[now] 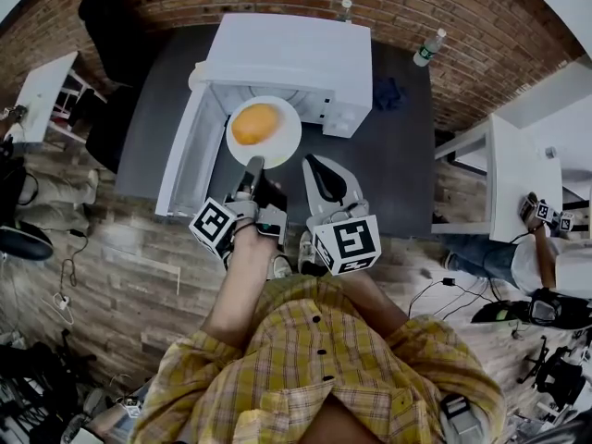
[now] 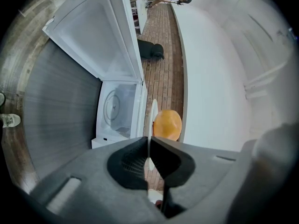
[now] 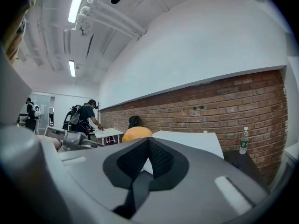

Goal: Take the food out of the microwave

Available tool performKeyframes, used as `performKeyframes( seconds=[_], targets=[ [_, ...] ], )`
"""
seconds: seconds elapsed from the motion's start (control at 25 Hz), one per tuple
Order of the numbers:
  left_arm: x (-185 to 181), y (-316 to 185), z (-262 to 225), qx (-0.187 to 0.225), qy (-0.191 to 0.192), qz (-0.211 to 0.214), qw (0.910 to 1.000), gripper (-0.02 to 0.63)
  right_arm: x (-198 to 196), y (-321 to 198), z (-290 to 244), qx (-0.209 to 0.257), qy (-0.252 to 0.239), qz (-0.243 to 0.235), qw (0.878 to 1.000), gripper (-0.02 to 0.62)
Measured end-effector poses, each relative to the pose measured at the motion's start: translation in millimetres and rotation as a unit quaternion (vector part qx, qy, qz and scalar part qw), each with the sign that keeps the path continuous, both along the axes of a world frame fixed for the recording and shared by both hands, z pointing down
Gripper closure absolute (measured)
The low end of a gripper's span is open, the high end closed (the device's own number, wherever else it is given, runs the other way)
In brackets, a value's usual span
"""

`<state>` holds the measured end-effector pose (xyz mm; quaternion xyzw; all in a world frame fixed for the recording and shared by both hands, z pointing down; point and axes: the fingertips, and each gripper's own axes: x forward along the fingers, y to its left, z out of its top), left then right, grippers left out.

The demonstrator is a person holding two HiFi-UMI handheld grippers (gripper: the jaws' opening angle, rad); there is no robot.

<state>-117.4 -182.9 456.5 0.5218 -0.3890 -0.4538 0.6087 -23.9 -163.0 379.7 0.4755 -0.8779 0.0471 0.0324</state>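
Note:
A white plate (image 1: 283,126) carries a round orange food (image 1: 255,123) just in front of the open white microwave (image 1: 296,54). The microwave's door (image 1: 190,155) is swung out to the left. My left gripper (image 1: 252,166) is shut on the plate's near rim and holds it level in the air. In the left gripper view the plate (image 2: 153,110) runs edge-on between the jaws, with the food (image 2: 167,124) beyond and the empty microwave cavity (image 2: 117,111) to the left. My right gripper (image 1: 319,169) hangs beside it on the right, shut and empty; its own view shows the food (image 3: 136,133) past its closed tips (image 3: 148,141).
The microwave stands on a dark table (image 1: 398,165) against a brick wall. A plastic bottle (image 1: 427,47) and a dark cloth (image 1: 388,92) lie to its right, and another bottle (image 1: 345,9) stands behind it. White tables (image 1: 518,174) flank the area; people sit nearby.

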Motion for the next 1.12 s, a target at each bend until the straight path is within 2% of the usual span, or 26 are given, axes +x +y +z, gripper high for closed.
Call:
performKeyframes(
  seconds=[0.32, 0.56, 1.12],
  targets=[
    [5.3, 19.1, -15.4, -0.008, -0.021, -0.003, 0.9997, 0.595, 0.5, 5.4, -3.6, 0.007, -0.002, -0.004, 1.000, 0.595],
    [9.3, 27.3, -39.1, 0.011, -0.037, -0.004, 0.9993, 0.595, 4.5, 9.3, -4.7, 0.010, -0.004, -0.004, 1.000, 0.595],
    [13.4, 41.1, -58.9, 0.026, -0.043, -0.004, 0.9987, 0.595, 13.9, 14.1, -6.0, 0.009, -0.009, 0.005, 1.000, 0.595]
  ],
)
